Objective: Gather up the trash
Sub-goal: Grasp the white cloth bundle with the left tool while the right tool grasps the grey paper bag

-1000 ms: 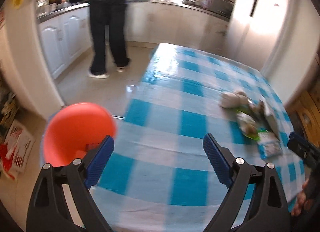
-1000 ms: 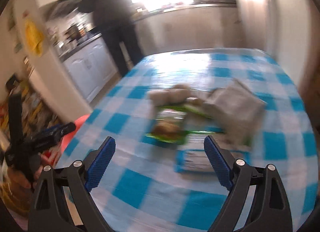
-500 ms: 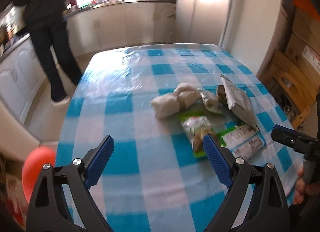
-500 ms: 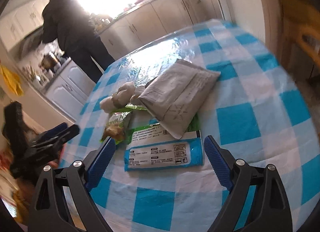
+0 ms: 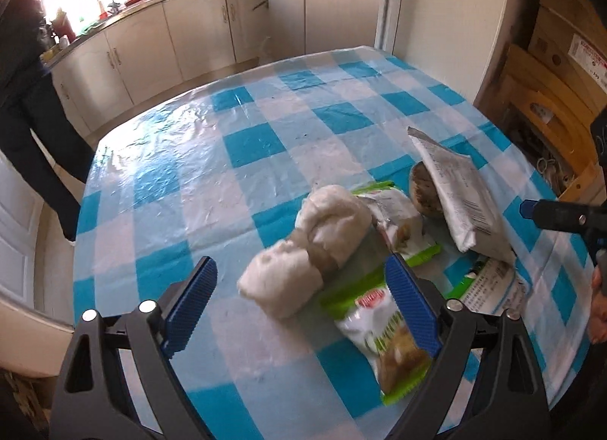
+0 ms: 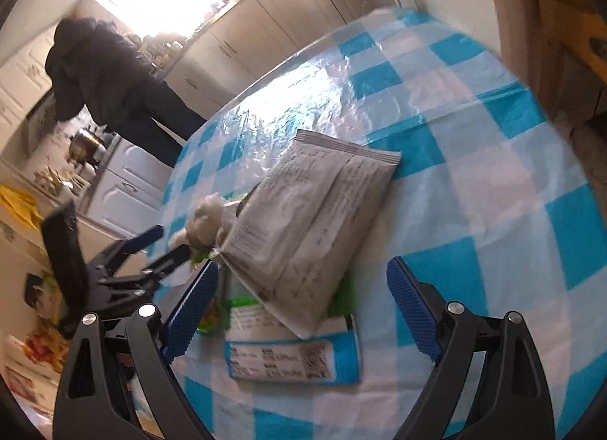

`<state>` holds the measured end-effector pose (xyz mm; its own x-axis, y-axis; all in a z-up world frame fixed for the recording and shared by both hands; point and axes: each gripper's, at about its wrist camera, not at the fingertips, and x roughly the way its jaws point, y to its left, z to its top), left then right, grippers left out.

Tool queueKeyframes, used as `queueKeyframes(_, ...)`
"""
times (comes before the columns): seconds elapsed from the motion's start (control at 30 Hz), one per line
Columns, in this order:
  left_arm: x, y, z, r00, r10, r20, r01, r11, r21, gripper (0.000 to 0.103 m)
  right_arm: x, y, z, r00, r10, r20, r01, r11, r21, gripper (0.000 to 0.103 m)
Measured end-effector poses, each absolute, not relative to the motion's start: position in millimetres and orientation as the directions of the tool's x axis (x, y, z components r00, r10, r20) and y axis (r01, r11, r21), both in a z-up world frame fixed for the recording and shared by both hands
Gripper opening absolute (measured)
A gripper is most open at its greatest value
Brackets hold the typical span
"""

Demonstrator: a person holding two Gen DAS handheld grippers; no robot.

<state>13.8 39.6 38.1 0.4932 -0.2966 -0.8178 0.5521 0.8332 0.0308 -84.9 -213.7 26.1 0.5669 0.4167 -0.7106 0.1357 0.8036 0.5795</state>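
Observation:
A heap of trash lies on the blue-checked table. It holds a crumpled white paper wad, a green snack wrapper, a grey pouch and a blue-white packet. My left gripper hovers just short of the wad. Its jaws are closing, and the pads touch nothing. My right gripper stands open over the grey pouch and the blue-white packet, gripping neither. The left gripper shows at the left of the right wrist view, beside the wad.
A person in dark clothes stands at the kitchen counter beyond the table's far left. White cabinets line the back wall. Wooden furniture and cardboard boxes crowd the table's right side. A hand holds the right gripper.
Both grippers have swung in towards the trash heap, which now looks larger and closer. The orange bin has left the left wrist view. The left jaws have narrowed a little.

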Motion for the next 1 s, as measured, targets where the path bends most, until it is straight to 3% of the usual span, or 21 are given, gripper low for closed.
queueKeyframes(0.03,19.7,38.8,34.6,0.489,-0.278,-0.827,0.542,0.84,0.039,0.07,-80.7,-214.5,23.8,0.557,0.424,-0.714,0.15,0.794,0.589,0.089)
queueKeyframes(0.1,27.1,38.1,30.6,0.476,-0.272,-0.836,0.536,0.844,0.031,0.065,-73.3,-215.1,20.5,0.549,0.418,-0.724,0.171,0.791,0.587,0.089)
queueKeyframes(0.6,40.3,28.7,14.0,0.401,-0.355,-0.845,0.575,0.815,-0.07,0.065,-26.0,-178.4,15.8,0.548,0.249,-0.799,0.177,0.898,0.402,0.094)
queueKeyframes(0.87,36.9,27.0,9.8,0.415,-0.367,-0.833,0.569,0.818,-0.077,0.064,-21.4,-166.3,12.1,0.563,0.196,-0.803,0.093,0.95,0.298,0.095)
queueKeyframes(0.93,35.7,27.8,10.6,0.415,-0.385,-0.824,0.571,0.815,-0.094,0.049,-24.1,-167.4,11.8,0.567,0.202,-0.798,0.079,0.952,0.297,0.094)
queueKeyframes(1.0,33.9,27.3,11.6,0.406,-0.403,-0.82,0.569,0.814,-0.119,0.043,-26.6,-167.1,11.6,0.57,0.201,-0.796,0.068,0.955,0.29,0.093)
